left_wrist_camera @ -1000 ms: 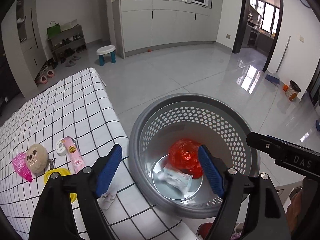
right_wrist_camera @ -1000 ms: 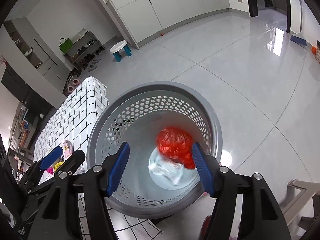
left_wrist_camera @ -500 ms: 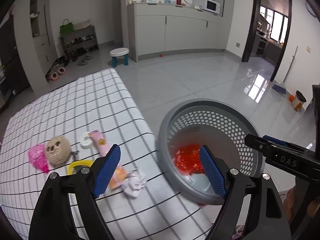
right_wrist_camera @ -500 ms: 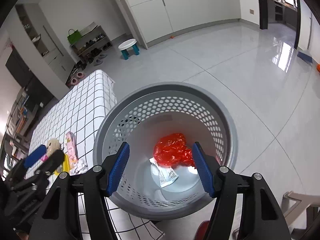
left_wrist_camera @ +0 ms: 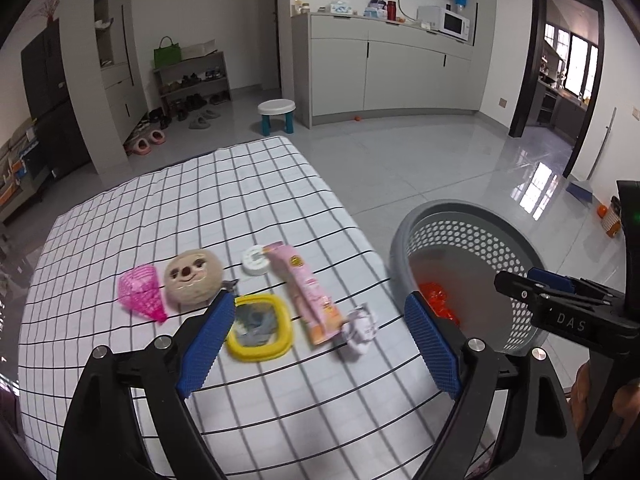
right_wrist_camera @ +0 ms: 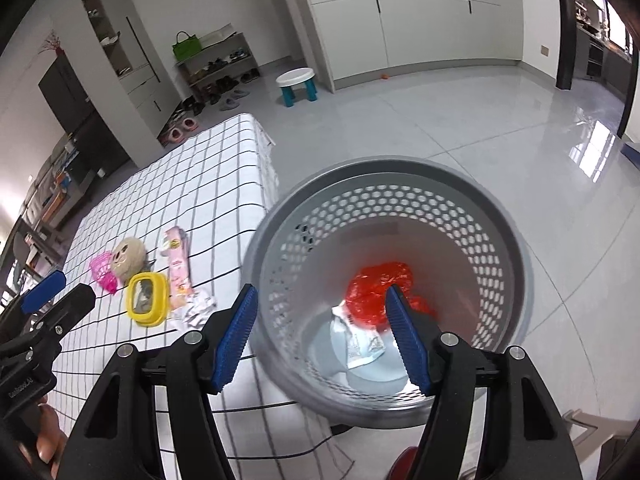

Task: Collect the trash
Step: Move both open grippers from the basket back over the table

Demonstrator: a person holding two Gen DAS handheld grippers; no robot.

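- The left gripper point(left_wrist_camera: 316, 336) hung over the near part of the bench point(left_wrist_camera: 168, 216), tipped down toward the clutter, its jaws spread wide and holding nothing; its ribbed blue pads point(left_wrist_camera: 206, 340) framed the yellow ring and the crumpled paper.
- The right gripper point(right_wrist_camera: 320, 340) was poised above the waste basket point(right_wrist_camera: 516, 248), pointing down into it, jaws likewise wide apart and empty.
- The bench wore a white cloth with a black grid of thin lines.
- The crumpled white paper wad point(left_wrist_camera: 360, 330) lay near the bench's basket-side edge, just beside the lower end of a long, flat pink sachet point(left_wrist_camera: 306, 292).
- A glossy yellow ring with rounded corners point(left_wrist_camera: 260, 328) sat left of the sachet, something grey inside it.
- A small round white cap point(left_wrist_camera: 255, 261) rested at the sachet's upper end.
- A fuzzy beige ball with a stitched face point(left_wrist_camera: 193, 277) sat touching a pink cone of netted plastic point(left_wrist_camera: 140, 296).
- The basket was round, grey plastic, its wall pierced with rows of small holes, and it stood close against the bench's edge.
- Inside it, on the smooth bottom, lay a crinkly red plastic bag point(right_wrist_camera: 372, 288) and a clear, shiny wrapper point(right_wrist_camera: 360, 340) partly under it.
- The floor point(right_wrist_camera: 460, 128) was polished pale tile, throwing back window light.
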